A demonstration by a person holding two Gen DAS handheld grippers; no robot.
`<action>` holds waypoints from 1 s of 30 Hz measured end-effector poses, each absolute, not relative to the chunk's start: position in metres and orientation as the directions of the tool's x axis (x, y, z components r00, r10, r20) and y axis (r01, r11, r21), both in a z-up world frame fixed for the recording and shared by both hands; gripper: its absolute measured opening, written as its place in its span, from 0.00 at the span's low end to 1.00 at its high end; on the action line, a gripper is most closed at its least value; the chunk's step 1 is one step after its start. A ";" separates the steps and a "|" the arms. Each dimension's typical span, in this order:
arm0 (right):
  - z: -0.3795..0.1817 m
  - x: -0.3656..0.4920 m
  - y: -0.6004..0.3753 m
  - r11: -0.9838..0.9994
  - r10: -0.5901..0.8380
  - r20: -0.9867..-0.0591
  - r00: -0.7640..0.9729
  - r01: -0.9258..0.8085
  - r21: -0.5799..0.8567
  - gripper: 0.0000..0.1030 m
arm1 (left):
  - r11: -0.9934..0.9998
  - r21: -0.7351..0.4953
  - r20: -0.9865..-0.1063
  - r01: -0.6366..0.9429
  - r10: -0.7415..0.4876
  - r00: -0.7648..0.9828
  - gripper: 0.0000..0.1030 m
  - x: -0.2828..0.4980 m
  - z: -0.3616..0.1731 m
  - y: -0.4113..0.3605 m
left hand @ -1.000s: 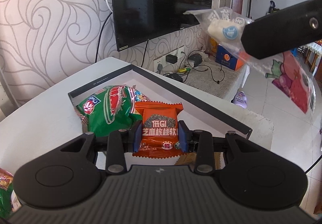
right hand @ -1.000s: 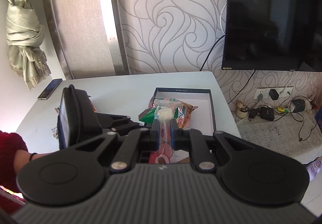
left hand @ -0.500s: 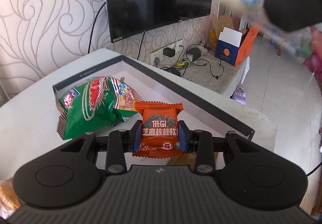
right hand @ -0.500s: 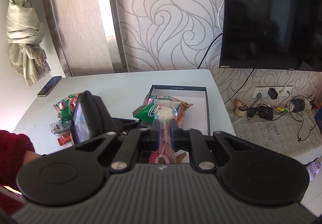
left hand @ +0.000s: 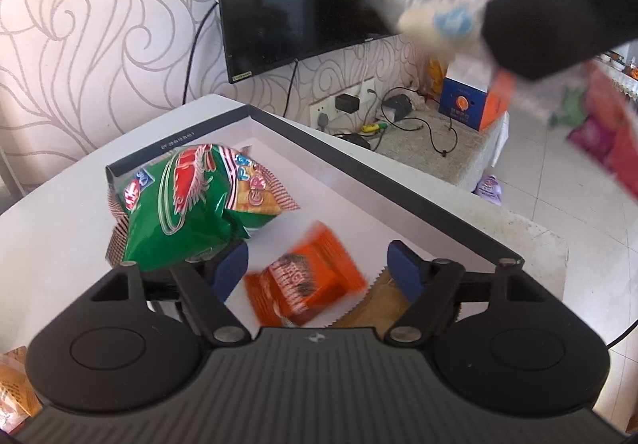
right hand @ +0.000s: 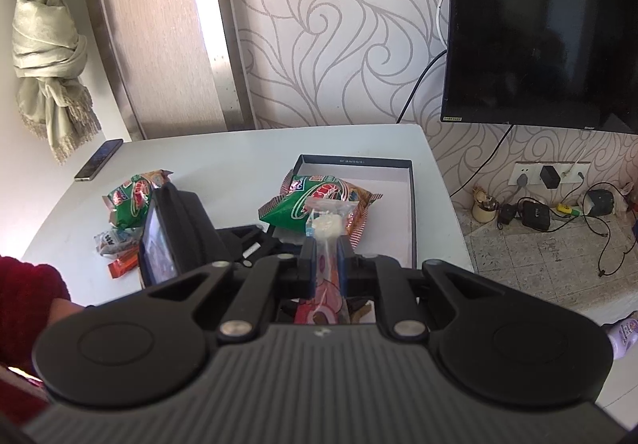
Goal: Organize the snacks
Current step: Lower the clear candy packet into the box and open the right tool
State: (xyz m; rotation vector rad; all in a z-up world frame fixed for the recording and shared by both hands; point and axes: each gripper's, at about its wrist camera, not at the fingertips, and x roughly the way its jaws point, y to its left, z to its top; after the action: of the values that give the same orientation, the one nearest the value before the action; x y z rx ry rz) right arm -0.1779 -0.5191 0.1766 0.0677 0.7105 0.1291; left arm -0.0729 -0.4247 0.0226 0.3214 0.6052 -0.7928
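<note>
My left gripper [left hand: 317,264] hangs over the near end of a shallow dark-rimmed box [left hand: 359,181], its jaws opening. A small orange snack packet [left hand: 307,280] lies blurred and tilted between them, clear of both pads. A green snack bag [left hand: 187,201] rests in the box's far left part. My right gripper [right hand: 323,256] is shut on a clear packet holding a white sweet [right hand: 325,222], above the box [right hand: 410,205]. The same packet [left hand: 434,21] shows blurred at the top right of the left wrist view.
On the white table [right hand: 239,157], left of the box, lie another green bag [right hand: 129,201], small wrappers [right hand: 115,244] and a phone [right hand: 99,159]. A red sleeve [right hand: 28,296] is at the left edge. A TV [right hand: 542,25] hangs on the wall, cables [right hand: 558,209] below.
My left gripper's jaws have spread apart and let go of the orange packet, which has dropped and tilted. My right gripper with its clear packet has shifted toward the box.
</note>
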 end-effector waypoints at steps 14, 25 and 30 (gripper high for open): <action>0.123 -0.132 -0.531 0.986 0.167 -0.721 0.672 -0.105 0.131 0.13 | 0.695 0.041 -0.629 0.718 -0.540 0.559 0.85 -0.092 0.034 -0.386; 0.088 -0.097 -0.532 0.989 0.151 -0.778 0.610 -0.085 0.125 0.13 | 0.721 0.036 -0.634 0.692 -0.519 0.573 0.85 -0.098 0.041 -0.360; 0.081 -0.089 -0.530 0.990 0.143 -0.789 0.597 -0.072 0.125 0.13 | 0.723 0.045 -0.639 0.690 -0.510 0.576 0.85 -0.101 0.043 -0.350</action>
State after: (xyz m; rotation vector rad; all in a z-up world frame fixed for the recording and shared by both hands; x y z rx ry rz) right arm -0.0889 -0.5301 0.0808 0.0828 0.9223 0.1250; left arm -0.1008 -0.3496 0.0427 0.3050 0.6422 -0.7147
